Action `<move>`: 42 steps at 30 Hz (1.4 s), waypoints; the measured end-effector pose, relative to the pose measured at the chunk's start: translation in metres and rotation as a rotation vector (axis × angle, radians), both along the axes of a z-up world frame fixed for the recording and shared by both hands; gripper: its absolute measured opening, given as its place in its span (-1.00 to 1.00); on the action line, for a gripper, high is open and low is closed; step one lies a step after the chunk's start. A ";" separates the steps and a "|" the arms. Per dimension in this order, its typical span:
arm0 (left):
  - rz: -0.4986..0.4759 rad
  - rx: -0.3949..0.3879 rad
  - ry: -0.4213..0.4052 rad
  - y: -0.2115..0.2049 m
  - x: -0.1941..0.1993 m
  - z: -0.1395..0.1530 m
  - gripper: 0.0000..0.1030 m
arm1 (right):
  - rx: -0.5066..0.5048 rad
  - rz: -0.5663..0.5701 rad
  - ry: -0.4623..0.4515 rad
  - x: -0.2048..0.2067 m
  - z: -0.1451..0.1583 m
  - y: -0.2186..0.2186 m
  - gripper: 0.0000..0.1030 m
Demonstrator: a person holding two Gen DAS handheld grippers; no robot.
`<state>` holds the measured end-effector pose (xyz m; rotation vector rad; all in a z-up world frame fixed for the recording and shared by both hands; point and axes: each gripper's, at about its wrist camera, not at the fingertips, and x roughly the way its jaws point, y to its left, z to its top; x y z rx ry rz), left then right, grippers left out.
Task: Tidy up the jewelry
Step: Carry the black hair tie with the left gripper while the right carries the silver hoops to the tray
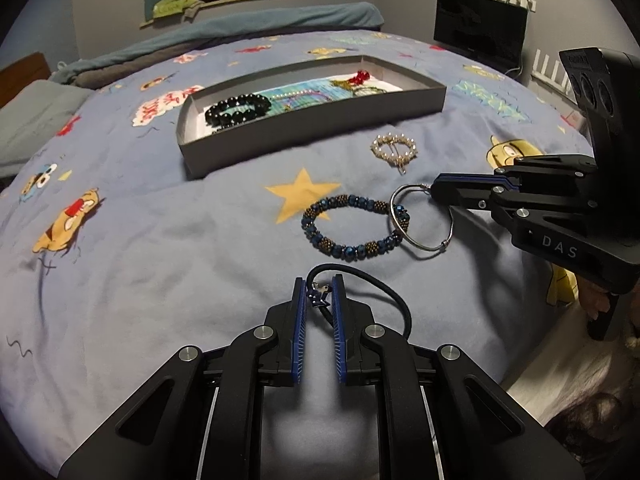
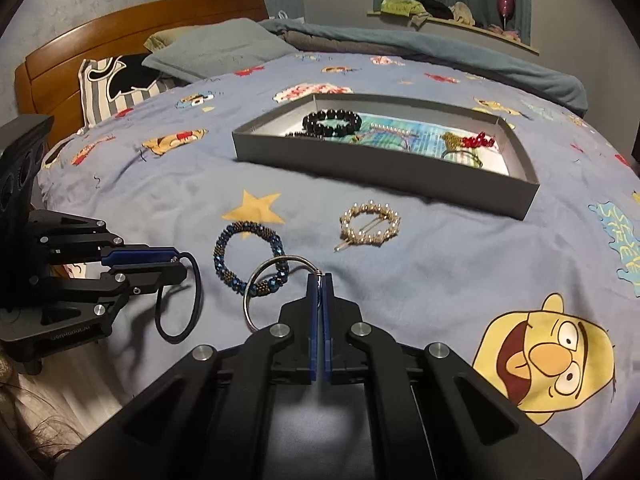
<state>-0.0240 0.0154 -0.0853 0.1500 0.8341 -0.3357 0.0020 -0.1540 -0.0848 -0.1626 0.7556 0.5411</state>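
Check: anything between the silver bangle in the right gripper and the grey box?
The pearl hair clip lies on the bedspread between the silver bangle and the grey box. The bangle also overlaps the blue beaded bracelet.

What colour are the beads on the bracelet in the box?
Black, glossy; bracelet shows best in the right wrist view.

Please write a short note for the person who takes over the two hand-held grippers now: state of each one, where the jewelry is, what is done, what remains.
Left hand-held gripper: shut on the black cord bracelet, at its small charm.
Right hand-held gripper: shut on the thin silver bangle, which overlaps the blue beaded bracelet on the bedspread.
Grey tray: already holds the black bead bracelet, a red bead piece and some finer chains.
Left to do: carry both held pieces to the tray, then the blue beaded bracelet and the pearl ring clip, which lies alone near the tray.
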 end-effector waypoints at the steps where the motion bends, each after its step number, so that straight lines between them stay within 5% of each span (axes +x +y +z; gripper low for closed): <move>1: 0.001 -0.004 -0.005 0.001 0.000 0.001 -0.74 | 0.009 -0.001 -0.008 -0.001 0.002 -0.001 -0.97; 19: 0.013 -0.047 -0.069 0.008 0.005 0.024 -0.74 | 0.055 -0.105 -0.138 0.004 0.035 -0.028 -0.97; 32: 0.001 -0.212 -0.148 -0.006 0.096 0.081 -0.74 | 0.065 -0.251 -0.248 0.075 0.088 -0.045 -0.97; 42: -0.003 -0.257 -0.109 -0.039 0.173 0.072 -0.74 | 0.051 -0.335 -0.204 0.127 0.067 -0.071 -0.97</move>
